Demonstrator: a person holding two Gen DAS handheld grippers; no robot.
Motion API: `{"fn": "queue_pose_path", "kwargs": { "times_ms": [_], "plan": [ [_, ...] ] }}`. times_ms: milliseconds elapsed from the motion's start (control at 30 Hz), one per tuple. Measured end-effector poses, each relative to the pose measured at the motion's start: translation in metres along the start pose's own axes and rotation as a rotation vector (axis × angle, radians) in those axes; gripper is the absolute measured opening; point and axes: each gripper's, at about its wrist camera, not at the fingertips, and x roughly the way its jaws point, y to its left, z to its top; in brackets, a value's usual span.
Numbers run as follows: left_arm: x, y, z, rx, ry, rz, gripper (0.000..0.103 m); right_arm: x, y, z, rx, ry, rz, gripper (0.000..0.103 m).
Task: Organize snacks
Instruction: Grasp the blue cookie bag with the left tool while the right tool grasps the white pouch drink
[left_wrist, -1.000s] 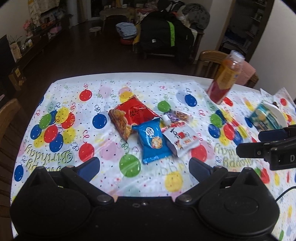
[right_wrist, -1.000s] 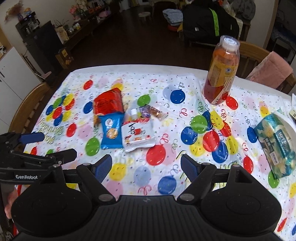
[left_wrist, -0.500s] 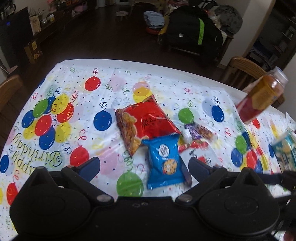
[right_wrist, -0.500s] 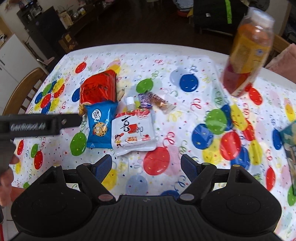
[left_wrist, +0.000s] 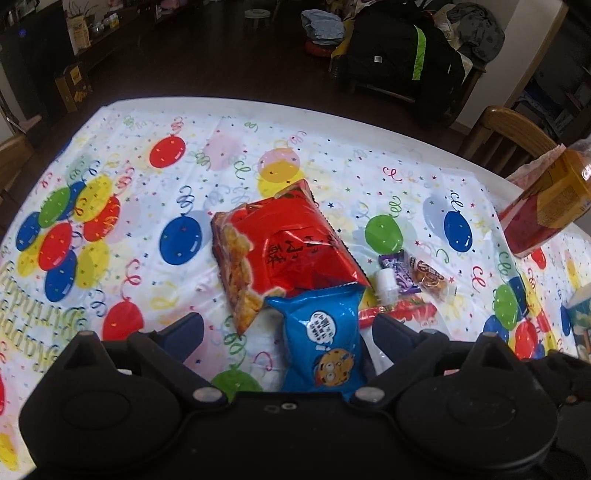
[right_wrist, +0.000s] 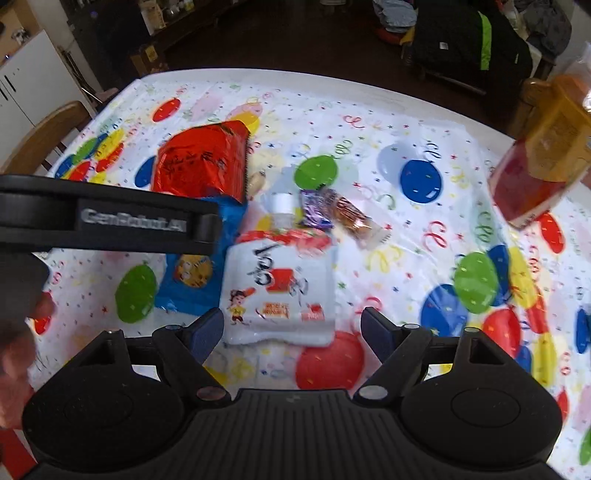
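Observation:
On the balloon-print tablecloth a red snack bag lies in the middle, with a blue cookie packet overlapping its near end. My left gripper is open and straddles the blue packet, which lies closer to the right finger. Beside it is a white pouch with a red top. My right gripper is open, its fingers on either side of the pouch's near edge. The left gripper's body hides part of the blue packet in the right wrist view.
Two small wrapped candy bars and a white cap lie just beyond the pouch. A tall orange juice bottle stands at the right. Wooden chairs flank the table. A hand shows at the left.
Both grippers moved forward and lower toward the snack pile. The blue packet now sits between the left fingers and the white pouch between the right fingers. Both grippers stayed open.

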Motion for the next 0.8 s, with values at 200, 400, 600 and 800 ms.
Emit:
{"fn": "queue_pose_path", "kwargs": {
  "times_ms": [200, 400, 600, 800],
  "plan": [
    [0.013, -0.003, -0.001, -0.022, 0.026, -0.001, 0.087, 0.006, 0.003, 0.003, -0.004, -0.016, 0.012, 0.083],
    [0.017, -0.003, 0.0, -0.043, 0.026, -0.005, 0.073, 0.012, -0.001, 0.007, 0.047, -0.014, 0.039, 0.083],
    [0.018, 0.002, 0.001, -0.06, 0.031, -0.051, 0.058, 0.022, -0.01, 0.011, 0.14, 0.011, 0.058, 0.083],
    [0.015, 0.0, -0.001, -0.052, 0.028, -0.083, 0.041, 0.022, -0.007, 0.008, 0.147, 0.004, 0.044, 0.08]
  ]
}}
